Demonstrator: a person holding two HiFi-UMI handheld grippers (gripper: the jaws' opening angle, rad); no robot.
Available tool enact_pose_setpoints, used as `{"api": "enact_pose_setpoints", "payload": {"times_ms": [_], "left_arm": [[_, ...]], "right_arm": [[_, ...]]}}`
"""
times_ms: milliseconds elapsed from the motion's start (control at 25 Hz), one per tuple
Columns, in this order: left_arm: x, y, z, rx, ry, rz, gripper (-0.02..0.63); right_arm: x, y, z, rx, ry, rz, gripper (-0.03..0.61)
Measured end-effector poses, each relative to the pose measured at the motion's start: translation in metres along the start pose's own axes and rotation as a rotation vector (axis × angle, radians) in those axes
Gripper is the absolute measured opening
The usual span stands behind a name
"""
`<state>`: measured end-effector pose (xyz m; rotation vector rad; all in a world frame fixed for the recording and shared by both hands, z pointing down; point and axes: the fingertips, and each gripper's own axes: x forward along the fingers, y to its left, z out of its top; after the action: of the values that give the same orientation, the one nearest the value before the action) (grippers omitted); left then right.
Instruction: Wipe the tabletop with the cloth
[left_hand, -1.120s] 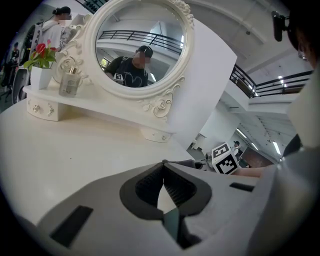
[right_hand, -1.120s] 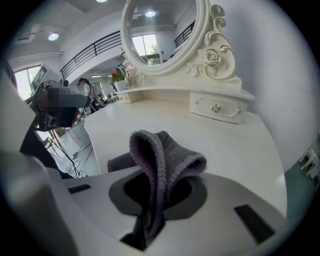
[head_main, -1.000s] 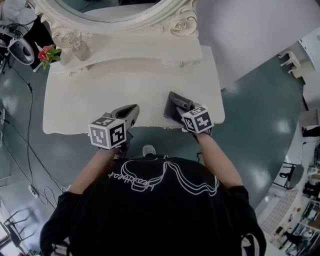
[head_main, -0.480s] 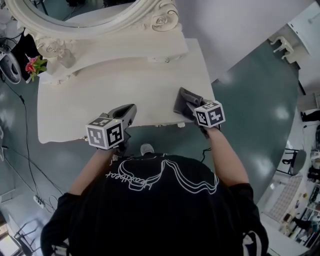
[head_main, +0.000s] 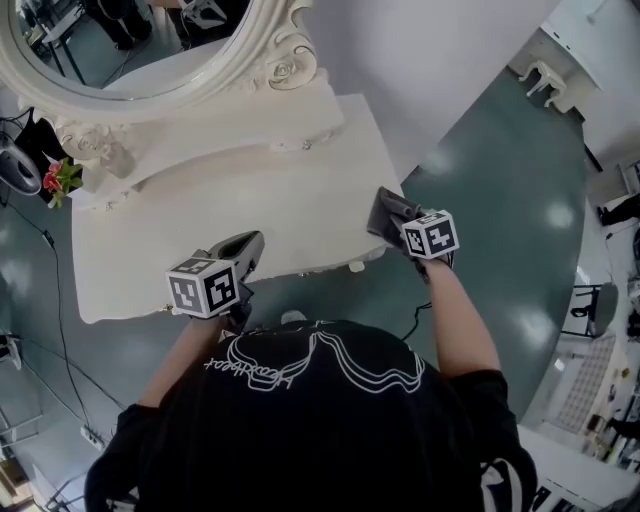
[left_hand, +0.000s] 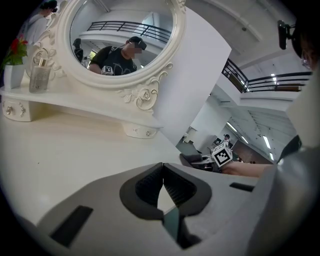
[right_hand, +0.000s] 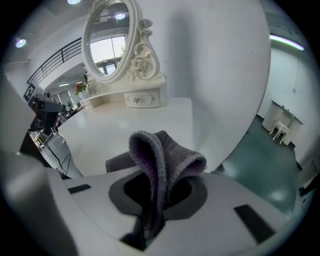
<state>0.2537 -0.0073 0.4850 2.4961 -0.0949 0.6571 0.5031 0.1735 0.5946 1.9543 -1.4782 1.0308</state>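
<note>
cream tabletop (head_main: 200, 220), teal floor (head_main: 490, 180): right claw (right_hand: 157, 195) clamps grey cloth (right_hand: 162, 152) at the table's edge, left claw (left_hand: 163, 186) closed empty.

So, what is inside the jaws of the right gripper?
A folded grey cloth, pinched by the right gripper, its loop sticking out above the table. Its lower end is covered by the jaws, so that part cannot be seen.
</note>
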Motion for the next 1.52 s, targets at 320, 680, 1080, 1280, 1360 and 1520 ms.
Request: {"api": "enact_pose_setpoints", "payload": {"times_ms": [320, 680, 1080, 1280, 1360, 1520], "left_arm": [[-0.017, 0.008, 0.010, 0.004, -0.009, 0.024, 0.005], [-0.038, 0.008, 0.026, 0.044, -0.045, 0.027, 0.005], [-0.113, -0.012, 0.043, 0.038, -0.145, -0.014, 0.005], [-0.163, -0.032, 0.036, 0.039, -0.196, -0.049, 0.005], [-0.183, -0.037, 0.031, 0.037, -0.216, -0.065, 0.005], [-0.211, -0.035, 0.013, 0.016, -0.225, -0.075, 0.005]], "right_arm": [[-0.012, -0.034, -0.009, 0.012, 0.036, -0.092, 0.052], [-0.028, -0.006, 0.022, 0.033, -0.041, -0.068, 0.049], [-0.120, 0.188, 0.131, 0.042, -0.503, 0.361, 0.052], [-0.164, 0.279, 0.139, -0.013, -0.599, 0.521, 0.052], [-0.174, 0.303, 0.132, -0.024, -0.609, 0.542, 0.052], [-0.184, 0.339, 0.118, -0.044, -0.624, 0.541, 0.052]]}}
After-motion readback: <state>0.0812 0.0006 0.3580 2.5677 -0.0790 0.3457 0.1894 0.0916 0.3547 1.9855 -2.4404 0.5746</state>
